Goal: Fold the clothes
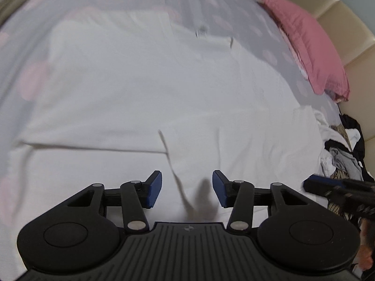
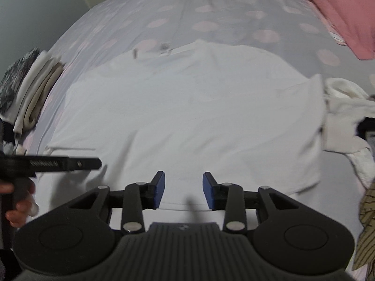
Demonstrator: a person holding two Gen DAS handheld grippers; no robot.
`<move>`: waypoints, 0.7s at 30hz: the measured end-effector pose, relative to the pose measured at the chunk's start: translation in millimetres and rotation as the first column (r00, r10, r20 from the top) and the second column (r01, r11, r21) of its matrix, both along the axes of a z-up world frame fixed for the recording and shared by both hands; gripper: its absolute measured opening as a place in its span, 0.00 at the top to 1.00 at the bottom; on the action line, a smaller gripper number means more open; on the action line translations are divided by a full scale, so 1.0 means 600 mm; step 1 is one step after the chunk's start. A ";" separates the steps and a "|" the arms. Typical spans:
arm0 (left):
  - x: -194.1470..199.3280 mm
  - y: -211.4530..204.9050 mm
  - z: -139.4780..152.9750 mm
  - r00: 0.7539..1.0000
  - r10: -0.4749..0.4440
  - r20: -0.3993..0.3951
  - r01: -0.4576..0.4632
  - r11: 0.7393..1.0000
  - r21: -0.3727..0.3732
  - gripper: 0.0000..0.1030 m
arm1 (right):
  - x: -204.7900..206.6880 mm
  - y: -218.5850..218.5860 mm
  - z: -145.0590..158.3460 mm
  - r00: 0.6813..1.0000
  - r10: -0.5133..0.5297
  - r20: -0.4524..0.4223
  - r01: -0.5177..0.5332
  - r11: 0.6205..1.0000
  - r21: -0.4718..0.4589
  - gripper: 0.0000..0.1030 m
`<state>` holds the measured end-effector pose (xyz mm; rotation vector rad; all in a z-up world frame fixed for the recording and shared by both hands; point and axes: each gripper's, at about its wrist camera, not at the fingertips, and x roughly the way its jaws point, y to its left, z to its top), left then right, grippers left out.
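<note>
Your left tool (image 1: 187,188) has its two blue pads apart, and nothing is between them; a raised fold of the white garment (image 1: 145,89) lies just under the gap, but the pads do not press on it. Your right tool (image 2: 184,190) also stands with its pads apart and empty, above the near hem of the same garment (image 2: 187,107). No earlier picture is here, so only this state can be told.

The white garment is spread flat on the bed (image 2: 178,21), and it fills the middle of both views. In the left wrist view one layer is folded over, with a straight edge running across the cloth and a crease going down toward your left tool. At the far edge of the garment a small label or tag shows, but it is too blurred to read.

In the right wrist view your left tool comes in from the left side, and your hand (image 2: 20,207) grips its handle. In the left wrist view your right tool (image 1: 339,188) shows at the right edge.

The bed has a pale grey sheet with pink dots. A pink pillow (image 1: 307,39) lies at the far right side. A stack of folded clothes (image 2: 35,91) rests on the left part of the bed, and a pile of unfolded clothes (image 1: 339,152) lies on the right, just beside the garment.
</note>
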<state>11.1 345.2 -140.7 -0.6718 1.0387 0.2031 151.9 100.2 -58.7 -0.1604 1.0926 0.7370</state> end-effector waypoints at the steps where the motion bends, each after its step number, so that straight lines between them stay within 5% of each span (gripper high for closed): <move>1: 0.005 -0.003 -0.007 1.000 -0.003 -0.006 0.003 1.000 -0.002 0.63 | 0.005 -0.007 0.001 1.000 -0.009 0.001 0.009 1.000 0.003 0.62; 3: 0.014 -0.009 -0.015 1.000 -0.004 -0.005 0.004 1.000 0.009 0.68 | 0.016 -0.022 0.000 0.999 -0.033 0.005 0.033 0.999 -0.002 0.60; 5: 0.020 -0.015 -0.012 1.000 -0.017 0.015 0.016 0.999 0.035 0.90 | 0.032 -0.042 -0.004 0.997 -0.072 0.008 0.072 0.997 -0.015 0.60; 8: 0.026 -0.028 0.007 0.996 -0.050 0.073 0.045 0.997 0.066 0.99 | 0.055 -0.070 -0.013 0.991 -0.133 -0.003 0.133 0.991 -0.028 0.60; 17: 0.030 -0.002 0.144 0.944 -0.038 0.328 0.015 0.997 0.072 1.00 | 0.078 -0.111 -0.039 0.985 -0.170 -0.022 0.169 0.985 -0.030 0.58; 21: 0.023 0.026 0.181 0.917 0.002 0.400 -0.028 0.998 0.061 1.00 | 0.070 -0.102 -0.049 0.993 -0.111 -0.032 0.111 0.994 -0.005 0.43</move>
